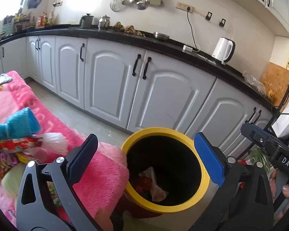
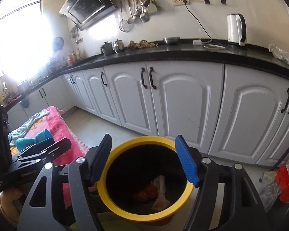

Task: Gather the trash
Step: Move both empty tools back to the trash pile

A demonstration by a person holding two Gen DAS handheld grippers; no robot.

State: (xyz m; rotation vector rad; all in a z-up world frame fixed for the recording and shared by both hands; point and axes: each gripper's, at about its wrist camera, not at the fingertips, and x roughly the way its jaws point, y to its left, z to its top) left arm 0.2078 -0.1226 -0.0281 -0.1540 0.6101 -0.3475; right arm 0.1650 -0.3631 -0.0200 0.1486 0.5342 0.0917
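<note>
Right over the yellow-rimmed trash bin (image 1: pixel 164 207) is where both grippers sit, in a kitchen with white cabinets (image 2: pixel 185 98) and a black countertop (image 2: pixel 183 54). The left gripper (image 1: pixel 144 157) has its jaws spread really wide, one black pad and one blue pad, with nothing between them; you just see the bin's dark mouth through the gap. The right gripper (image 2: pixel 144 160) is also apart, a bit less wide, and holds nothing either.

Trash-wise: down inside the bin there's a crumpled pale wrapper (image 2: pixel 160 194) lying against something red (image 2: pixel 145 192). More stuff sits left of the bin on a pink fluffy blanket (image 1: pixel 98 175), namely a red and yellow printed wrapper (image 1: pixel 13 144) touching a white plastic bag (image 1: pixel 54 141), with a teal knitted thing (image 1: pixel 13 125) just behind them. The blanket has big lettering woven in, but it's upside down and stretched by the lens, so I can't read it properly.

Readable writing: in the left wrist view the other gripper's body pokes in at the right edge with "DAS" (image 1: pixel 287 162) on it, and a hand (image 1: pixel 283 190) grips the handle below. In the right wrist view the left device shows "GenRobot.AI" (image 2: pixel 28 173) on its side; a smaller label near it is too tiny to make out.

On the counter there's a white electric kettle (image 2: pixel 236 28) and a power strip (image 2: pixel 181 1) on the wall with one black plug in it. On the floor right of the bin is a clear bag with something red (image 2: pixel 275 182).
</note>
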